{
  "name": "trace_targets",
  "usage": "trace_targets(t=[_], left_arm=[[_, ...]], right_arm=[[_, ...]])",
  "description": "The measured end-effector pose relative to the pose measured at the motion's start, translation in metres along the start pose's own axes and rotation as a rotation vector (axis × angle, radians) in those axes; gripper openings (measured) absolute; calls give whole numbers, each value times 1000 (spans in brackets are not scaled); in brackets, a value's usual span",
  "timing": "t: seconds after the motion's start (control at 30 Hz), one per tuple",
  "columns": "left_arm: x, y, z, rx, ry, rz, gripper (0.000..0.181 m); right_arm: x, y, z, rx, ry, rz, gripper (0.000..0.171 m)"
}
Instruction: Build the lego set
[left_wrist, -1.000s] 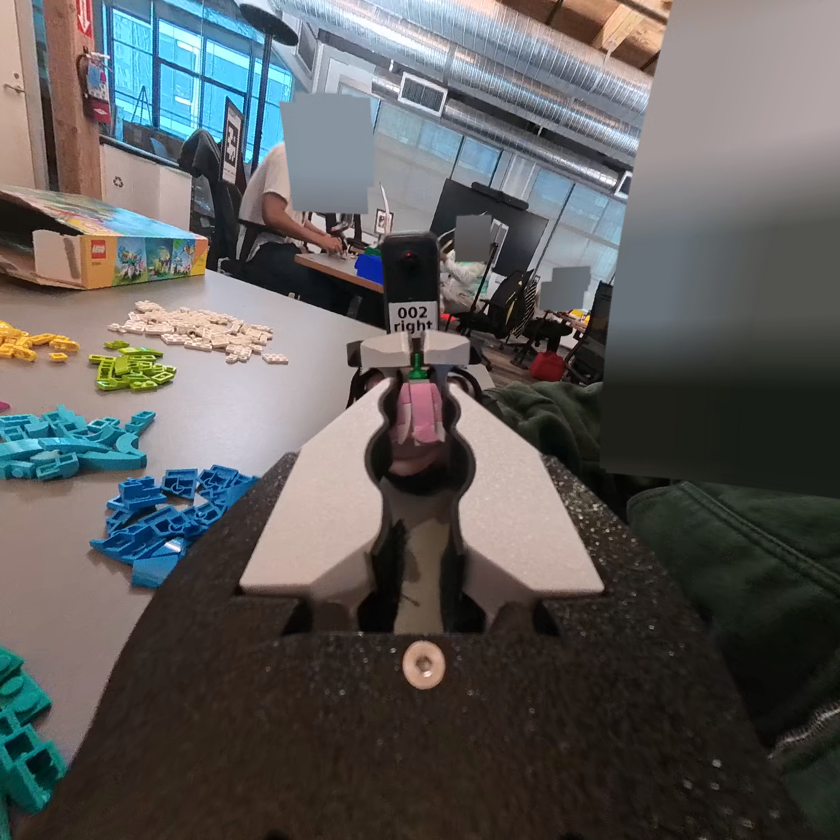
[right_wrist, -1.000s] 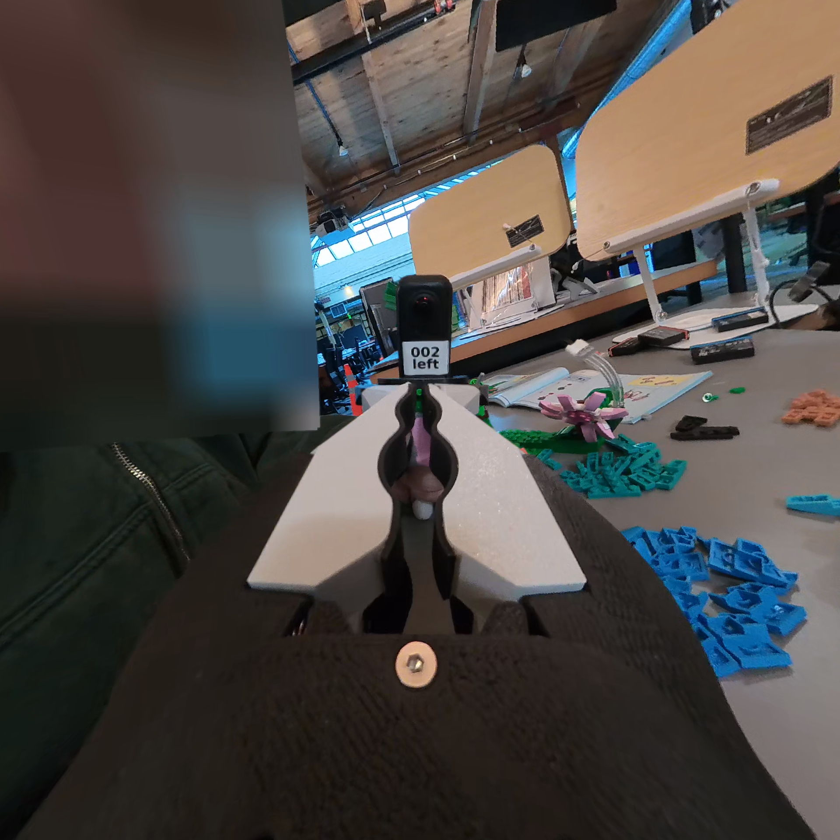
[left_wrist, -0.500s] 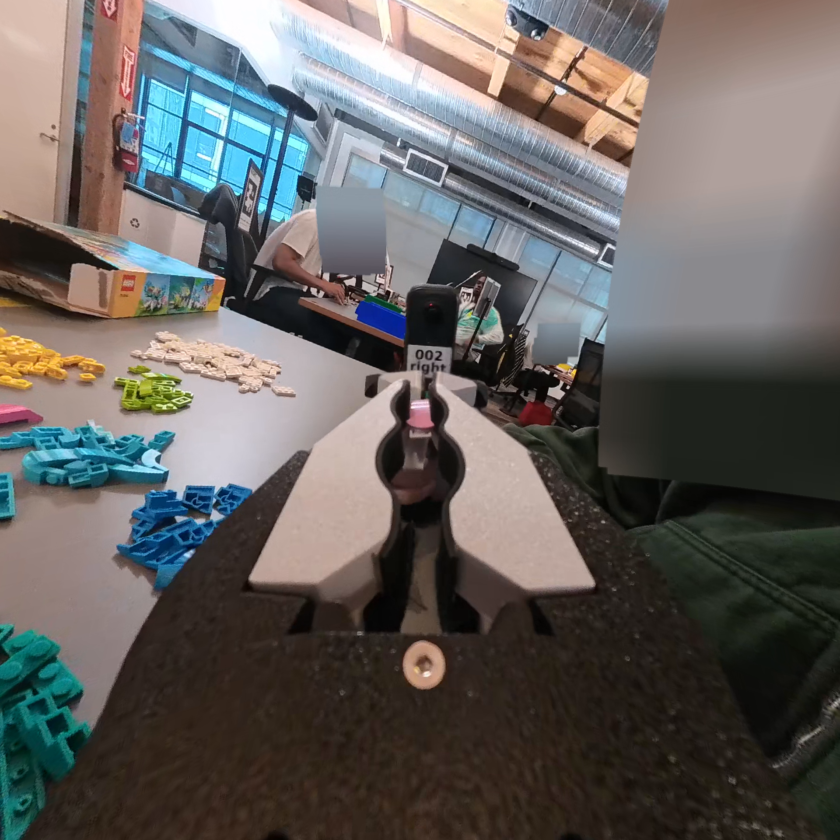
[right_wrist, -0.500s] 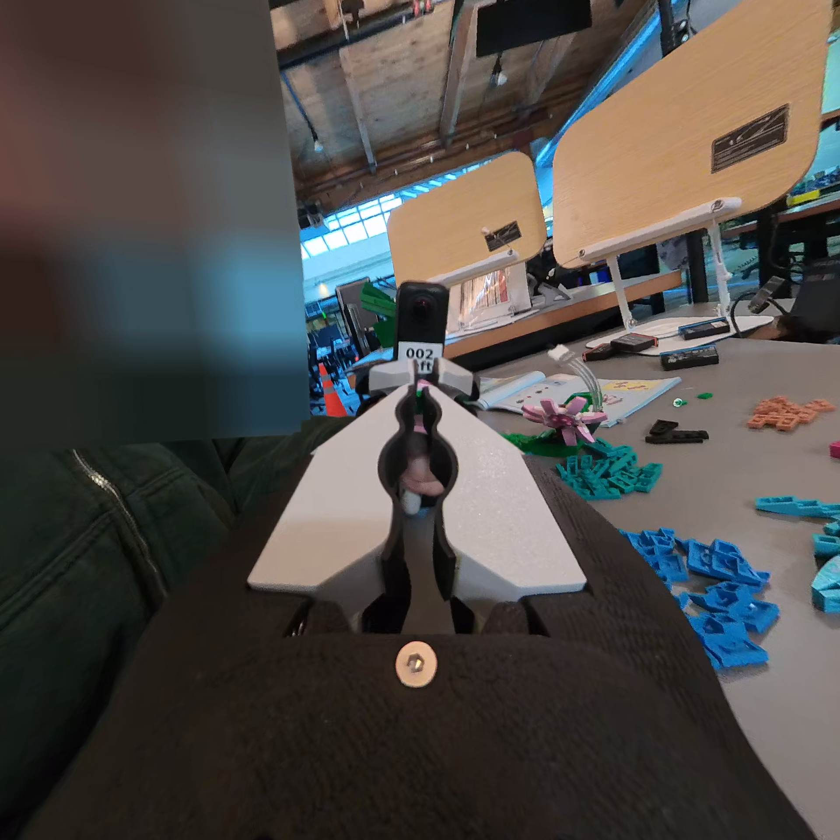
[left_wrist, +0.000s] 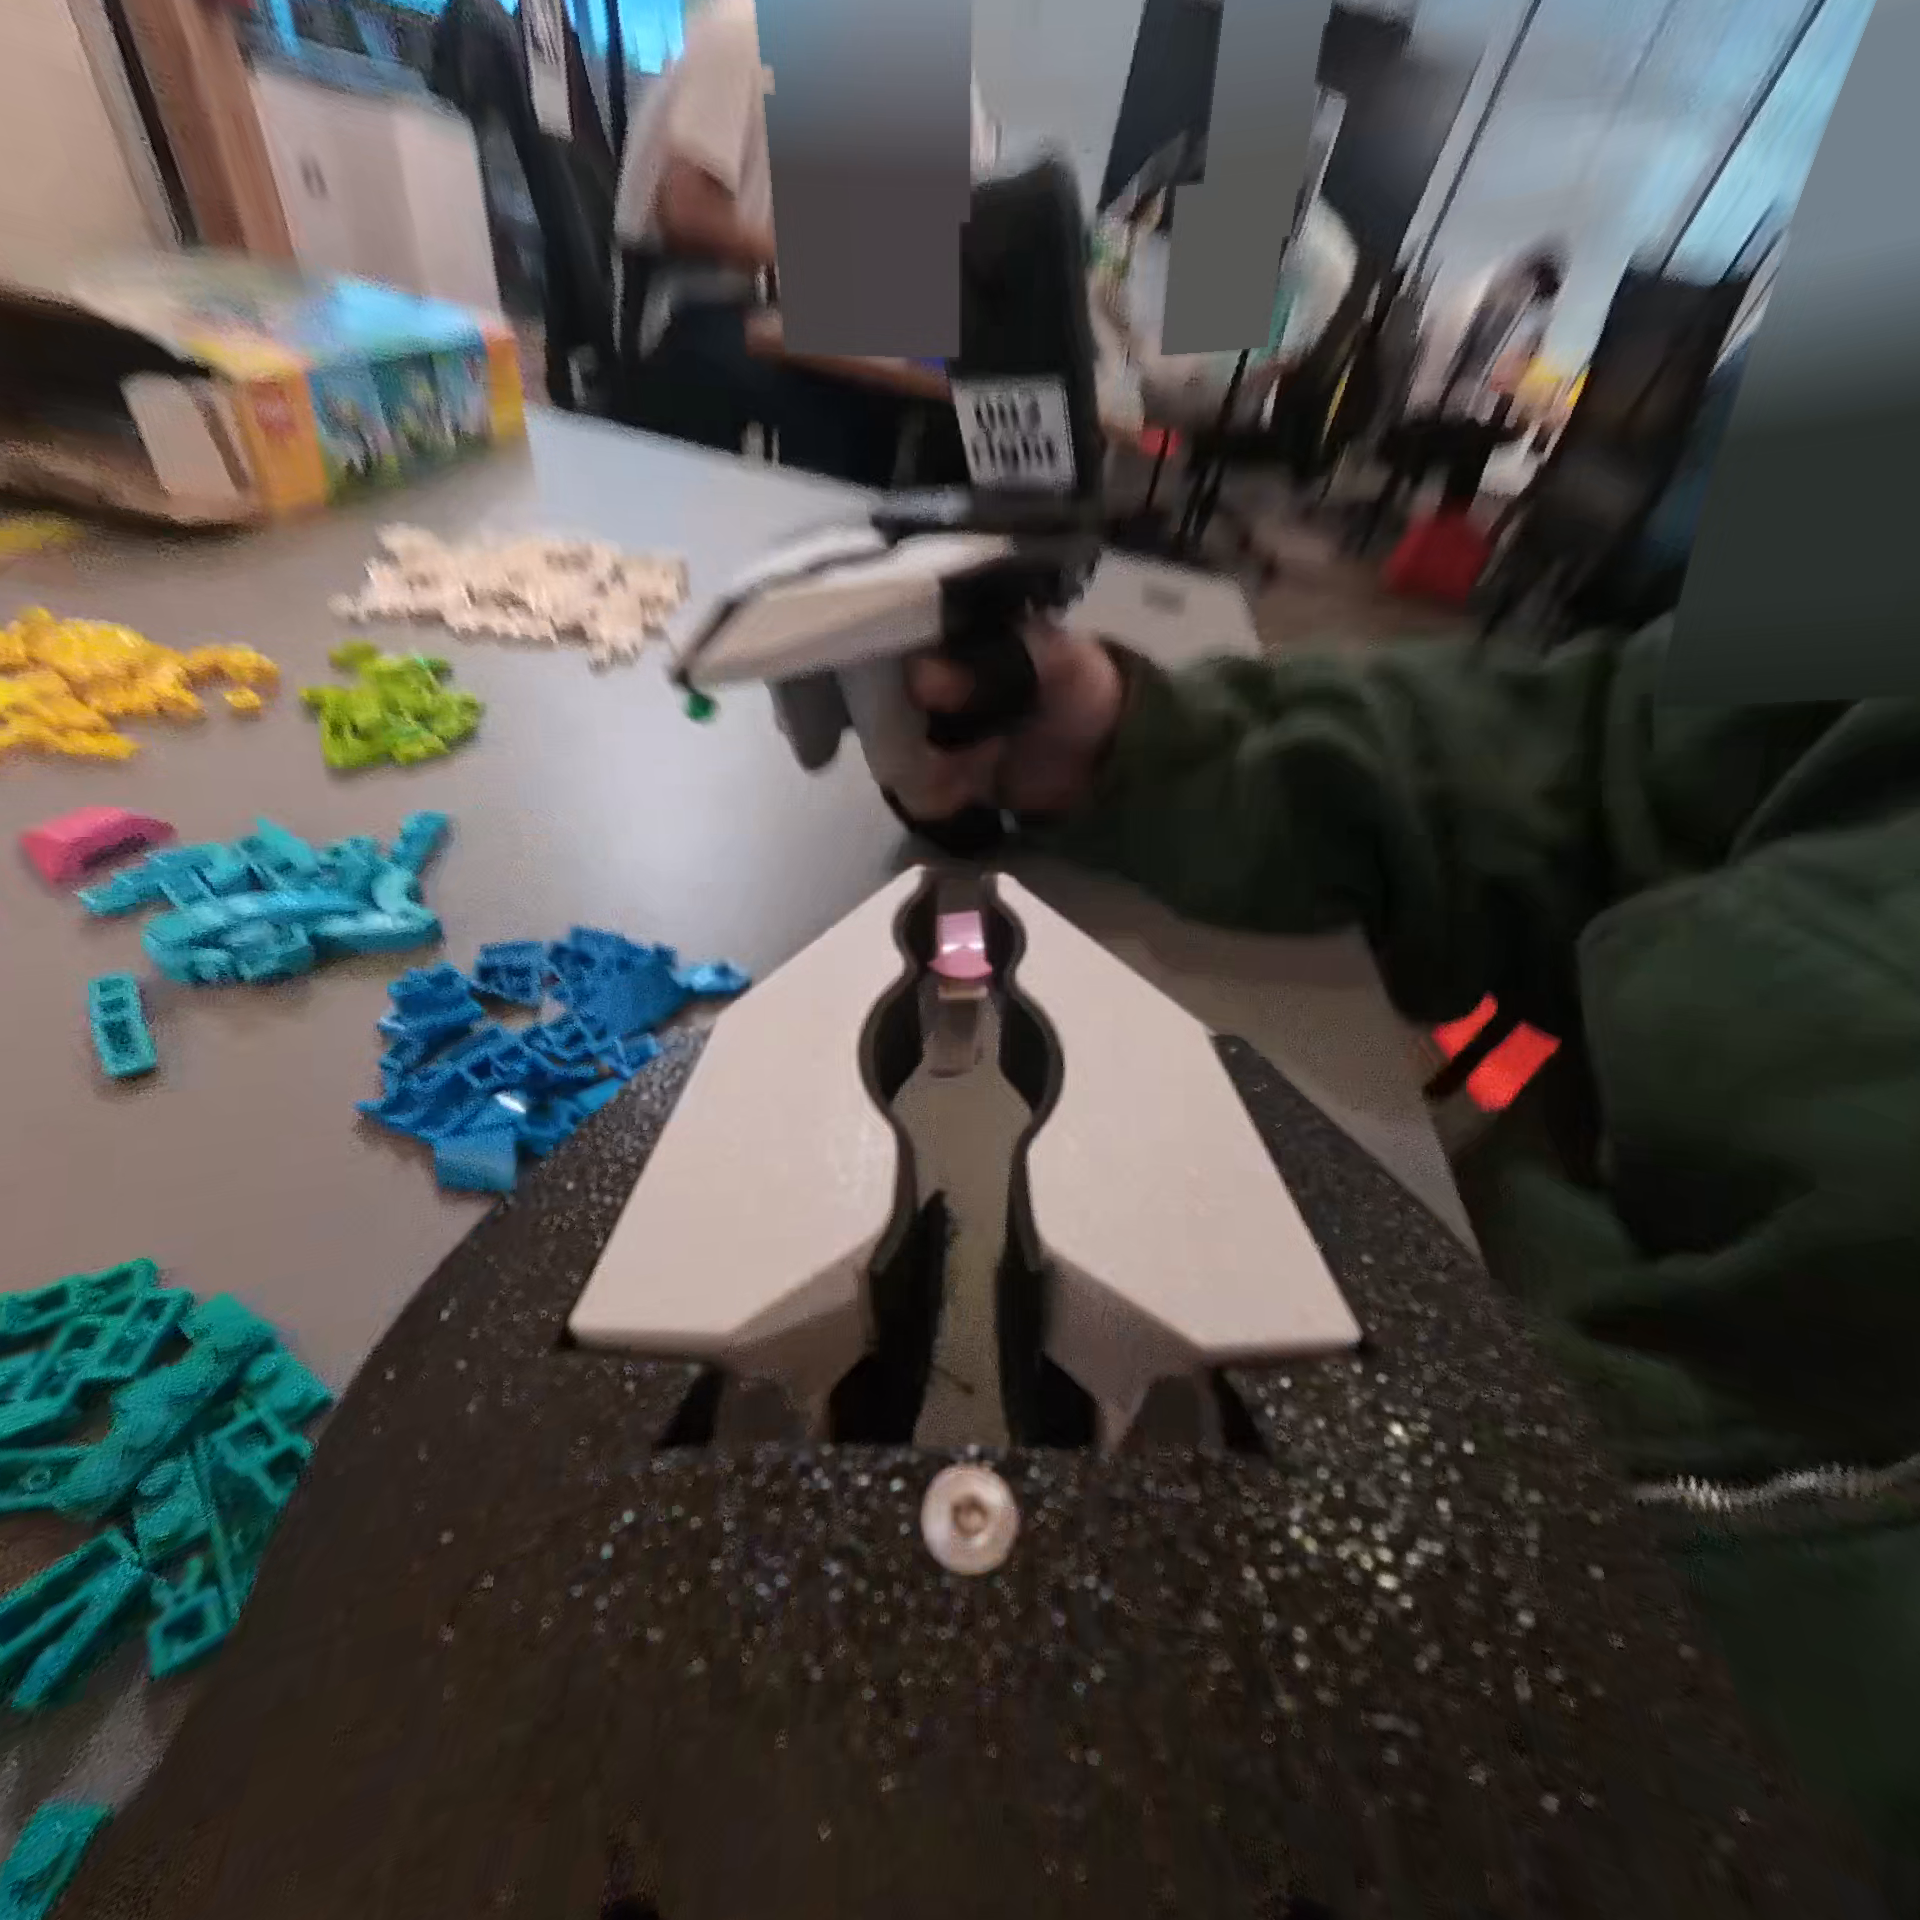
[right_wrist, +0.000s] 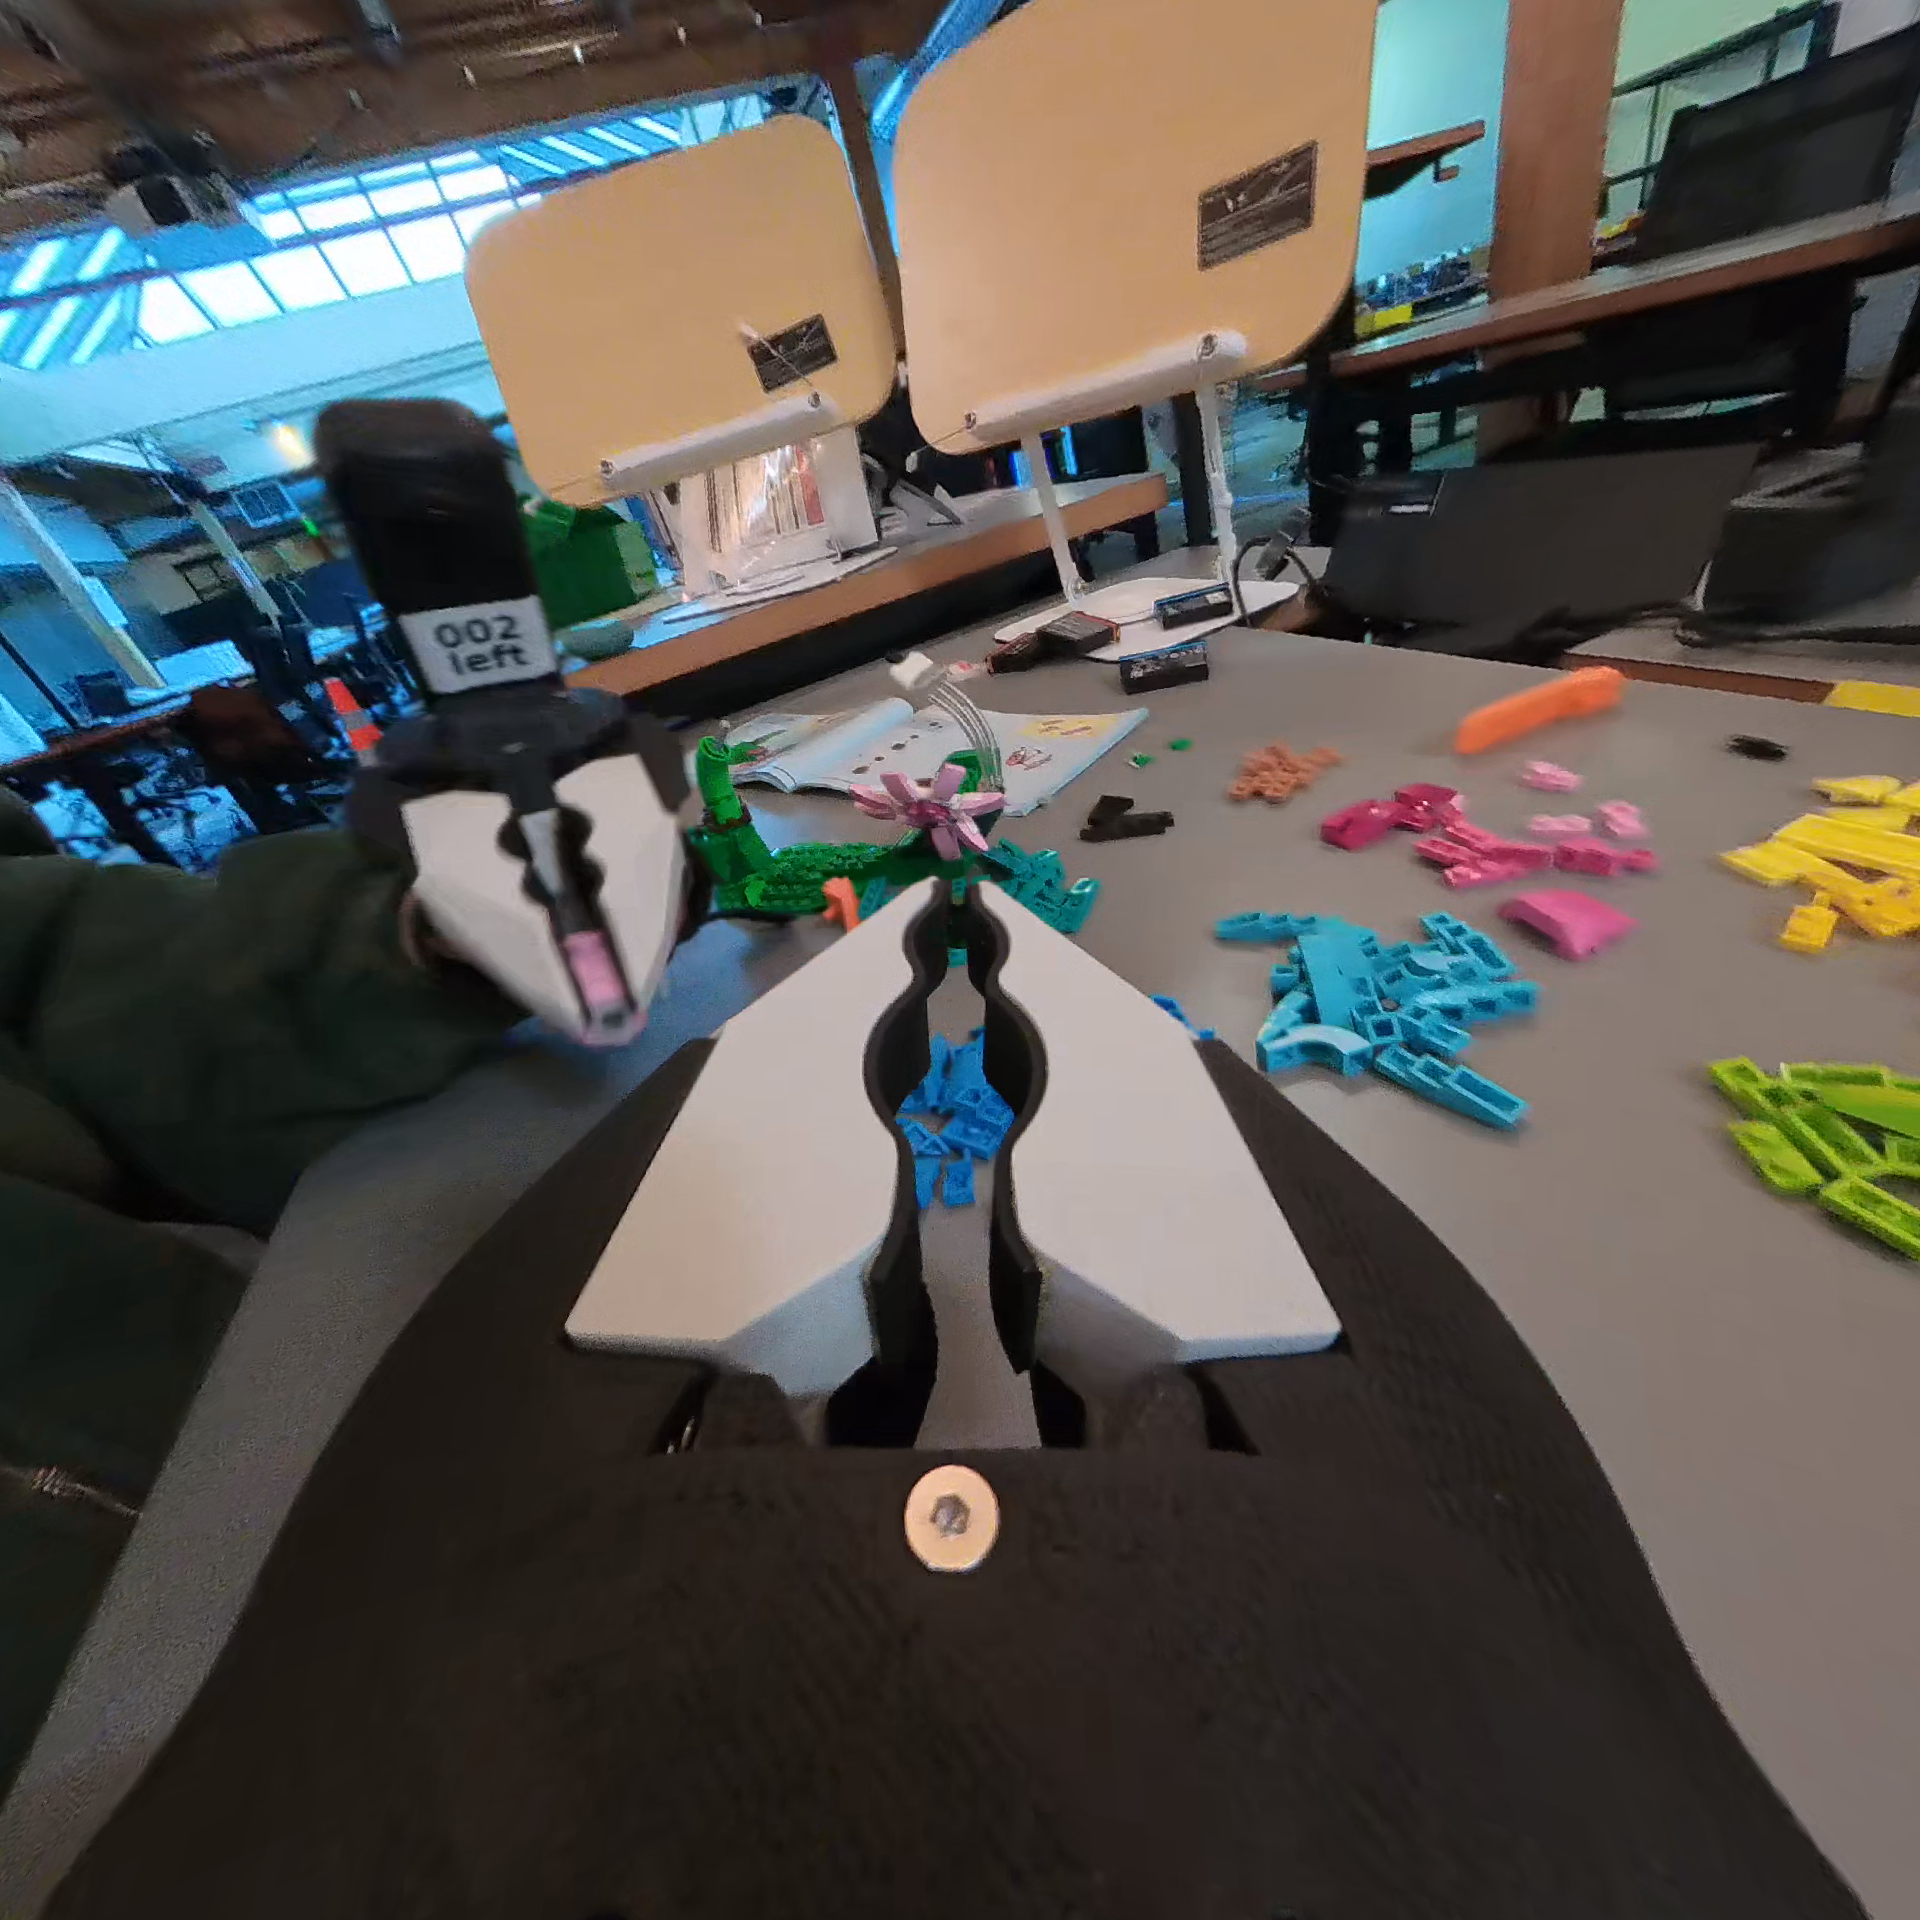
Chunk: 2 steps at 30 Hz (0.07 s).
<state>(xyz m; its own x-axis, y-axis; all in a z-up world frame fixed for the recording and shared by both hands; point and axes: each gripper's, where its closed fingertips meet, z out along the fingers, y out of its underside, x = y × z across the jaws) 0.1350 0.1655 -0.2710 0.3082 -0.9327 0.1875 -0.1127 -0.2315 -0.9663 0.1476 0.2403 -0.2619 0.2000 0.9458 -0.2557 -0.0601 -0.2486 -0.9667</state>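
Grey worktable (left_wrist: 623, 790) strewn with sorted bricks: ahead of the left gripper (left_wrist: 956, 904), closed on a pink piece (left_wrist: 958, 940), the right gripper (left_wrist: 691, 691) pinches a green stud (left_wrist: 701, 709). Right wrist view: its tips (right_wrist: 961, 896) near-closed; the stud could slip out.

Matt grey table (right_wrist: 1558, 1351) – glossy plastic bricks (right_wrist: 1392, 997), cardboard box (left_wrist: 270, 405)

Each gripper, the left gripper (left_wrist: 958, 904) and the right gripper (right_wrist: 961, 902), has two pale grey wedge-shaped fingers (left_wrist: 758, 1164) with wavy black inner edges. Behind the fingers is a rough black speckled body with one silver screw (left_wrist: 968, 1521). A black camera post with a white label (right_wrist: 478, 644) stands above it. The person wears a dark green sleeve (left_wrist: 1351, 790).
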Motion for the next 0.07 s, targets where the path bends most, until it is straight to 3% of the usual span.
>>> trace_targets(t=[0.07], left_arm=[[10, 22, 9, -164, -16, 48, 6]], right_arm=[[1, -2, -1, 22, -22, 48, 0]])
